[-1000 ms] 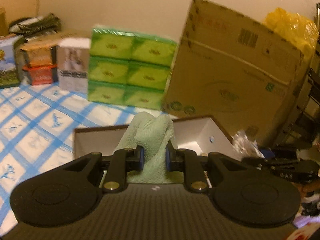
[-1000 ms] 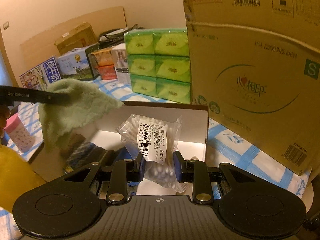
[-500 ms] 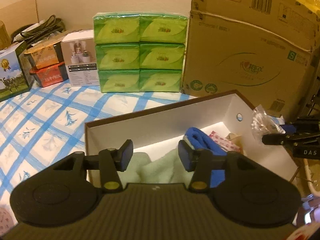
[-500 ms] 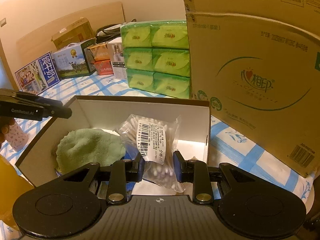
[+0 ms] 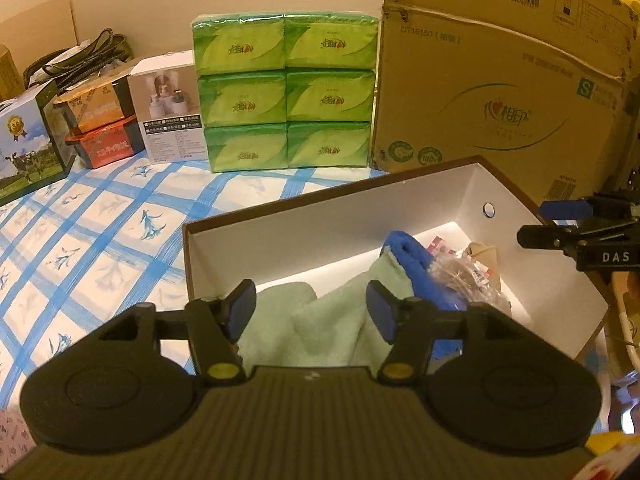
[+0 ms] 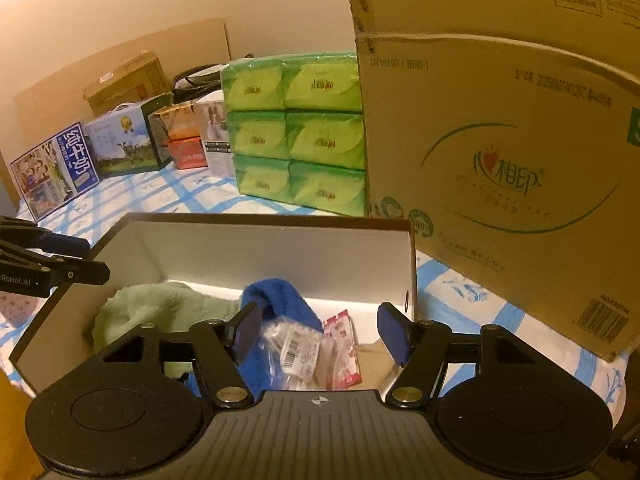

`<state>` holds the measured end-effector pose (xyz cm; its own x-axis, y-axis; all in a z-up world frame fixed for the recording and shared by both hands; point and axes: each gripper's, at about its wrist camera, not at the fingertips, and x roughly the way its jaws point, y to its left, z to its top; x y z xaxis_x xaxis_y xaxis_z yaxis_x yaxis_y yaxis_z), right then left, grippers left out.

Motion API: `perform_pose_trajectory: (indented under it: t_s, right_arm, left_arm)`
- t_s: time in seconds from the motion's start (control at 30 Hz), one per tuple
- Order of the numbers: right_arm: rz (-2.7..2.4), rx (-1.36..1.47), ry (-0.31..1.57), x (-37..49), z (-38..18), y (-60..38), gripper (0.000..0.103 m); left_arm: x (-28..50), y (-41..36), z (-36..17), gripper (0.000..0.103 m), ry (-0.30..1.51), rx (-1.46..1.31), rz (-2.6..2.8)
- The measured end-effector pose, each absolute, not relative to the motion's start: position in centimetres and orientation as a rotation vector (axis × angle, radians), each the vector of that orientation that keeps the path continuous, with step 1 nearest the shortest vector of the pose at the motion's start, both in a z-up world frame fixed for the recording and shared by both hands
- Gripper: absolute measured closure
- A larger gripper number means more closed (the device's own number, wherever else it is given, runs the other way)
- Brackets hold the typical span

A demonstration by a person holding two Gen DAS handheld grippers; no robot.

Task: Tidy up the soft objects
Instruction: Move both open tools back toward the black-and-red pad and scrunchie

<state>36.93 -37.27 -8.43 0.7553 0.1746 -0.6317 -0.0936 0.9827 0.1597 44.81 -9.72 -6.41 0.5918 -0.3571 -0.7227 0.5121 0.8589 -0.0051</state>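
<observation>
Blue-checked cloth (image 5: pixel 100 216) covers the worktop, with green tissue packs (image 5: pixel 286 92) and a big carton (image 5: pixel 500 96) along the back of the frame. The box (image 5: pixel 320 220) sits front and centre. Left gripper (image 5: pixel 311 307) is over it, fingers spreading, nothing pinched, green towel (image 5: pixel 320 320) lying loose below. Right gripper (image 6: pixel 320 330) fingers are spreading too, with the clear bag (image 6: pixel 296 352) dropped inside next to the blue cloth (image 6: pixel 280 300).

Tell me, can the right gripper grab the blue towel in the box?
Probably yes. The right gripper, jaws opening, hangs over the open box; the blue towel lies uncovered beside the plastic packet.
</observation>
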Motion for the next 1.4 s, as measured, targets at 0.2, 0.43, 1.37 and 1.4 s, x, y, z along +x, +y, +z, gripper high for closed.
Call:
perform_pose_trajectory:
  t_s: [0.2, 0.43, 1.37, 1.4]
  right_arm:
    - [0.157, 0.131, 0.721, 35.4, -8.5, -37.6, 0.039]
    - [0.181, 0.171, 0.714, 31.8, -7.5, -38.0, 0.039]
    - [0.287, 0.156, 0.658, 14.1, -1.7, -33.5, 0.039]
    - [0.291, 0.154, 0.659, 13.6, -1.7, -33.1, 0.039]
  left_arm:
    - [43.2, -8.9, -5.9, 0.041, 0.775, 0.211, -0.496]
    - [40.2, -6.6, -4.1, 0.038, 0.747, 0.183, -0.46]
    - [15.9, 4.2, 1.3, 0.028, 0.706, 0.048, -0.184]
    - [15.2, 4.3, 1.2, 0.028, 0.707, 0.041, -0.175]
